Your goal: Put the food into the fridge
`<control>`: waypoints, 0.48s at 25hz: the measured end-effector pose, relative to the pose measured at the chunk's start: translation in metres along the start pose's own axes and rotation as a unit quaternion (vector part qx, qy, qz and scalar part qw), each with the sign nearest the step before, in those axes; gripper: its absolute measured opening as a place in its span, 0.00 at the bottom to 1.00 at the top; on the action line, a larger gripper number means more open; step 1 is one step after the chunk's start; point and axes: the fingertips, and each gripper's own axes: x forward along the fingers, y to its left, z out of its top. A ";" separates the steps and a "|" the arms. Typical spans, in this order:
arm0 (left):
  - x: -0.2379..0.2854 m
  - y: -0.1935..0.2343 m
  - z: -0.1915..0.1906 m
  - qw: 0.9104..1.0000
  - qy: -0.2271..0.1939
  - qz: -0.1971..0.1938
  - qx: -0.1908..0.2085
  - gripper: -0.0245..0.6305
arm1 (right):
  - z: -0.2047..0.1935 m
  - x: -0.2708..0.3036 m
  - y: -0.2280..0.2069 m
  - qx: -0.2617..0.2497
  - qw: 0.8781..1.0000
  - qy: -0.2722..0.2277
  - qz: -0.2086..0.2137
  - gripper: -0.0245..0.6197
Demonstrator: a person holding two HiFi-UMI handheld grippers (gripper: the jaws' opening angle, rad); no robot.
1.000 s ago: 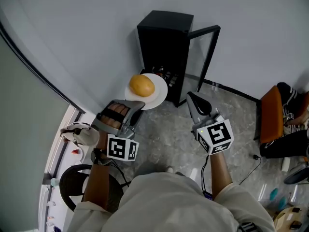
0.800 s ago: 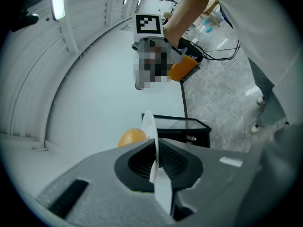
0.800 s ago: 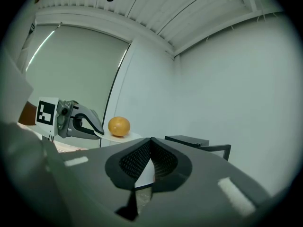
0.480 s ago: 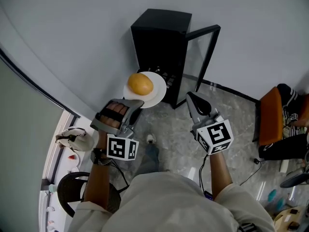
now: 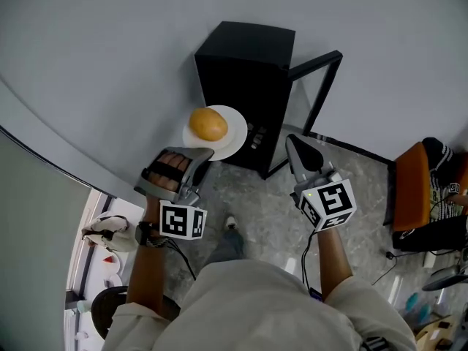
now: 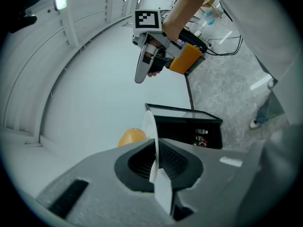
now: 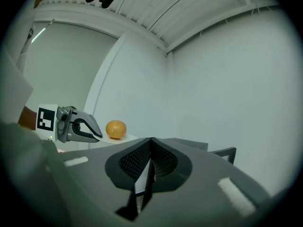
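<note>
"White plate (image 5: 234, 136): how have you got hold of it?"
"My left gripper (image 5: 199, 155) is clamped on its near rim. The round orange food (image 5: 208, 123) lies loose on top, just in front of the black fridge (image 5: 245, 57), whose door (image 5: 316, 86) stands open."
"Will it handle well?"
"Stiff and breakable, I judge, and that food may roll, so I'd hold it level. My right gripper (image 5: 295, 145) is closed on nothing."

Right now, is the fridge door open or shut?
Open. The glass door stands swung out from the black fridge, with items visible inside.
</note>
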 end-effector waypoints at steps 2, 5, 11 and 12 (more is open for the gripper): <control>0.019 0.009 -0.016 1.000 -0.001 -0.002 -0.001 0.07 | -0.003 0.023 -0.012 0.000 1.000 0.006 -0.009 0.05; 0.040 0.018 -0.033 1.000 -0.002 -0.001 -0.004 0.07 | -0.004 0.046 -0.020 0.007 1.000 0.004 -0.001 0.05; 0.070 0.027 -0.057 1.000 -0.013 -0.005 -0.001 0.07 | -0.007 0.078 -0.028 0.010 1.000 0.005 0.009 0.05; 0.076 0.030 -0.061 1.000 -0.015 -0.007 0.000 0.07 | -0.009 0.085 -0.032 0.011 1.000 0.007 0.004 0.05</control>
